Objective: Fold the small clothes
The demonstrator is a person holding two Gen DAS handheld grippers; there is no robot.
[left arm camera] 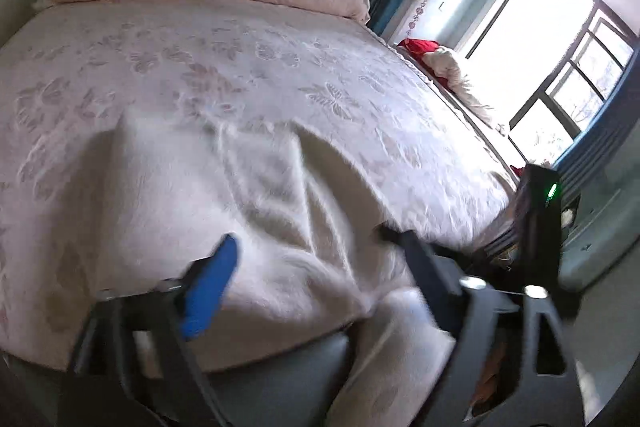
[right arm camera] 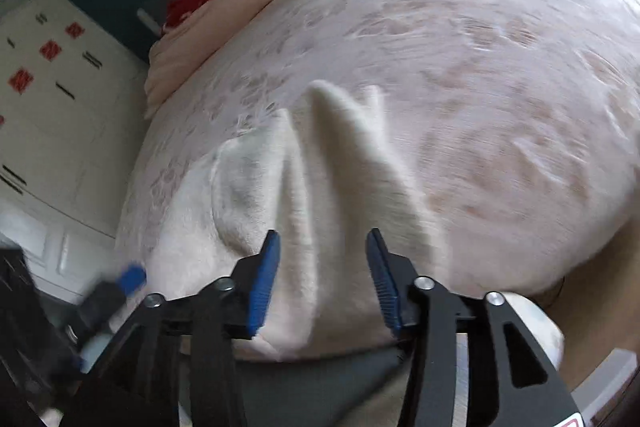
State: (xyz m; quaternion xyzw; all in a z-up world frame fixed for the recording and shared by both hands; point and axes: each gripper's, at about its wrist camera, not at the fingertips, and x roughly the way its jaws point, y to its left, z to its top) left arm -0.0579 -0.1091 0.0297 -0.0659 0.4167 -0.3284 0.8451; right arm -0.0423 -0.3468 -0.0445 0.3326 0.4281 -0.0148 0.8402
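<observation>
Both your grippers, left [left arm camera: 308, 247] and right [right arm camera: 323, 247], gape over the fuzzy white garment [right arm camera: 320, 187] at the bed edge [left arm camera: 280, 351]; it may slide off.

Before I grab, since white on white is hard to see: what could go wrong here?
The garment nearly matches the bedspread, so a gripper might pinch both layers. It also lies at the bed edge with part hanging over, so a tug could slide it off. Both the left gripper and right gripper are open and close together; they might collide.
</observation>
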